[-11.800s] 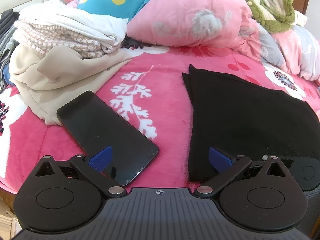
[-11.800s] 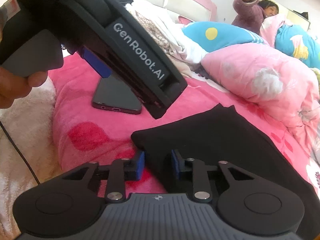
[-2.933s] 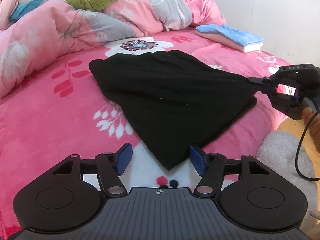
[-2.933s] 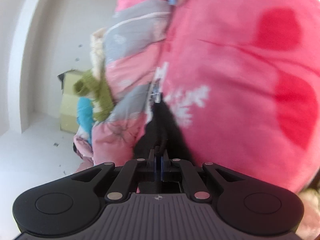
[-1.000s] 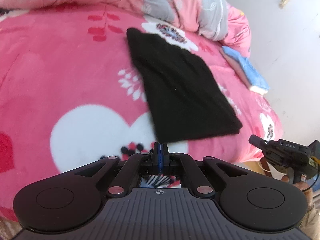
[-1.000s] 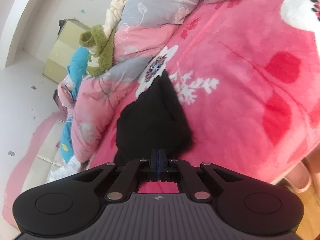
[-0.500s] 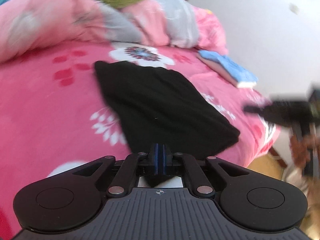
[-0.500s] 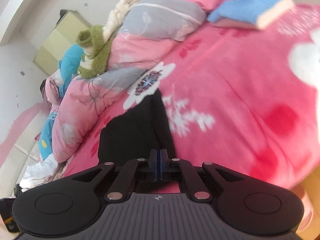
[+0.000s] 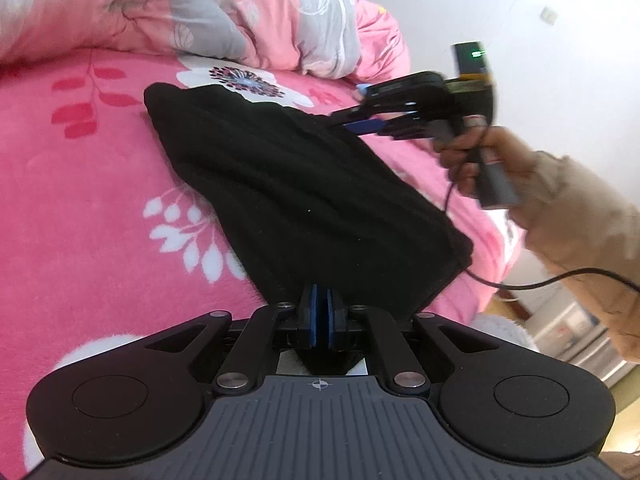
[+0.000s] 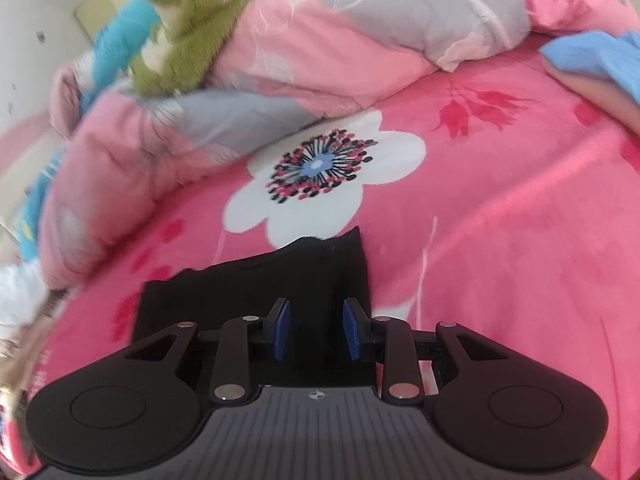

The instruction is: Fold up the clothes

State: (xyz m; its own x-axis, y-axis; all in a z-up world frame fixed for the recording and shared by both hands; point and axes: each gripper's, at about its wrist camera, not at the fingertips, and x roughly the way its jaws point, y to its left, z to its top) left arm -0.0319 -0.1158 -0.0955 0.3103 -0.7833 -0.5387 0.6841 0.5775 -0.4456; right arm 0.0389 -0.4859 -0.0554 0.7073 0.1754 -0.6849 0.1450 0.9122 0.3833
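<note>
The black garment (image 9: 304,184) lies folded flat on the pink floral bedspread (image 9: 80,184), running from 11 o'clock toward 5 in the left wrist view. The left gripper (image 9: 320,316), at 6 o'clock, has its blue pads together at the cloth's near edge; whether they pinch fabric is unclear. The right gripper (image 10: 316,328) is opening above the garment's far end, pads apart, nothing pressed. A bunched quilt (image 10: 320,40) sits at 12 o'clock.
</note>
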